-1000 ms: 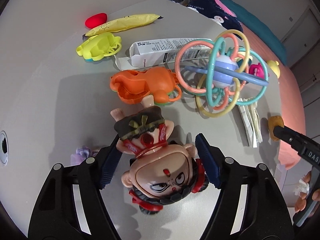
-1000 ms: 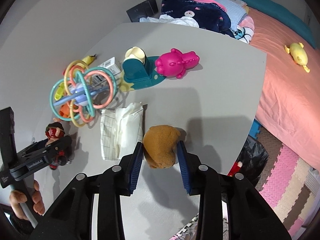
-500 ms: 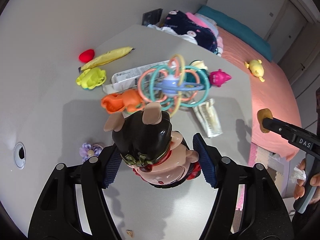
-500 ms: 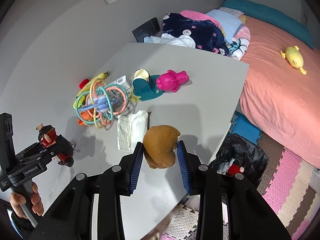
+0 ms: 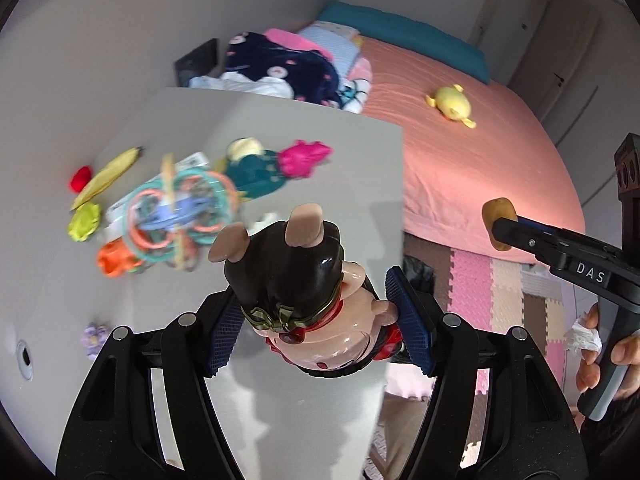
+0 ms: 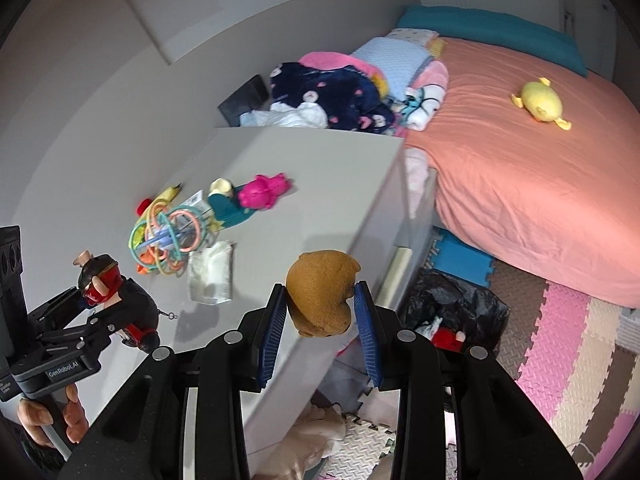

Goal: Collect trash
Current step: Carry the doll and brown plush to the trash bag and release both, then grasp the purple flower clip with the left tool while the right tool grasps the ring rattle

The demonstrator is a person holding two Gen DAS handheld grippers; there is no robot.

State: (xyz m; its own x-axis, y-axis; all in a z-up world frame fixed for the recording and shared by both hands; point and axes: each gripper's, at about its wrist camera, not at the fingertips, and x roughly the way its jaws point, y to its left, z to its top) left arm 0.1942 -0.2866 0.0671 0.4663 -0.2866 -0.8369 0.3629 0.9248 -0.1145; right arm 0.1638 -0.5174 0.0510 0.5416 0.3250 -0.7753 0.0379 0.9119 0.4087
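Glossy upside-down figurine (image 5: 304, 300), brown plush lump (image 6: 322, 292)

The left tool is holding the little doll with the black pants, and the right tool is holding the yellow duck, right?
Not quite. The left tool does hold the doll, but the right tool grips a brown spongy lump, not the duck. The right wrist view shows the yellow duck lying on the bed, far from both tools.

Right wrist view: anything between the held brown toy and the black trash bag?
Nothing solid: the brown toy hangs past the table's edge; only bare foam floor mat leads to the black bag.
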